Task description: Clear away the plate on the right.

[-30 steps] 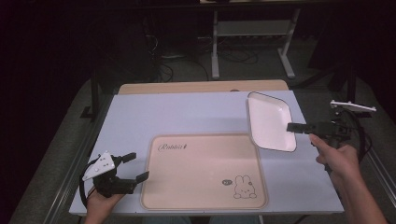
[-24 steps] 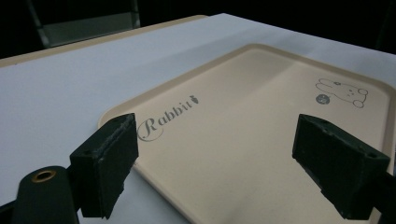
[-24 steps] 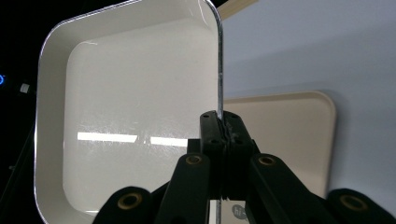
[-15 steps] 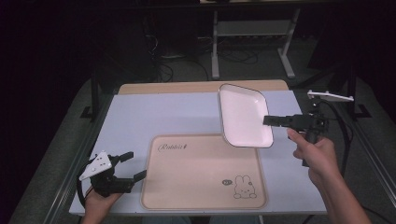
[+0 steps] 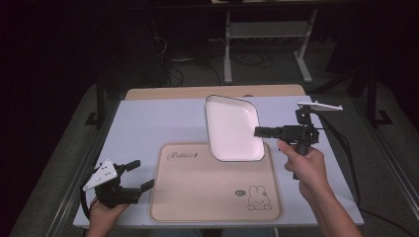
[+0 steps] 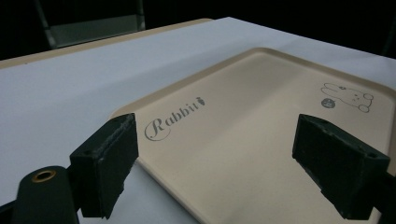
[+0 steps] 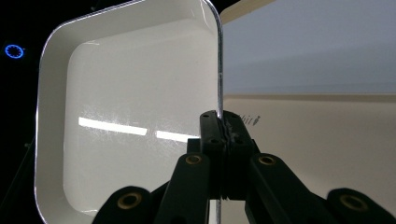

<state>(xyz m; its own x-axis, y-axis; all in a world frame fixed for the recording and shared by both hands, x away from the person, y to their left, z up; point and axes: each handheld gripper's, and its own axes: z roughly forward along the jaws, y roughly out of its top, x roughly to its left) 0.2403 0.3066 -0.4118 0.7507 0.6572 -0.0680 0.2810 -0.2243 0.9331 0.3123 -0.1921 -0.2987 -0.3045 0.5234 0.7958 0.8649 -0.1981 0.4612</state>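
Pinching the dish's (image 5: 232, 129) rim, right gripper (image 5: 259, 131) holds it over the tray's (image 5: 207, 192) one-o'clock corner; left gripper (image 5: 141, 175) spread at eight o'clock.

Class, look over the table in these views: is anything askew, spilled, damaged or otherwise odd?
Nothing is spilled or damaged. One thing sits askew: the white dish is pinched by its rim in the right gripper, tilted, overlapping the far edge of the beige tray. The left gripper is open beside the tray.
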